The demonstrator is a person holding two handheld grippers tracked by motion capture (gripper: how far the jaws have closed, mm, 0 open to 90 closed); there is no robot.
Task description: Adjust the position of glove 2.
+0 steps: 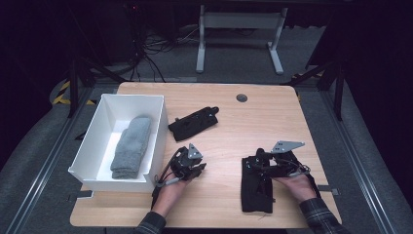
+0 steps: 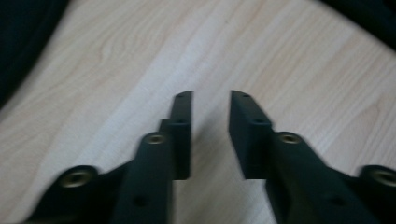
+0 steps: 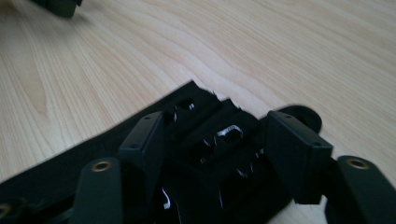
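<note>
Wooden tabletop (image 1: 229,122) was noted bare under the narrowly parted, empty left gripper (image 2: 211,108), while the right gripper (image 3: 217,133), jaws wide, straddled the black glove (image 3: 70,172), judged light, limp, best pinched at its buckled cuff edge between them.

This is a lab: a wooden table (image 1: 263,112) stands on grey carpet, with dark curtains, loose cables (image 1: 146,53) and hazard tape (image 1: 62,92).
</note>
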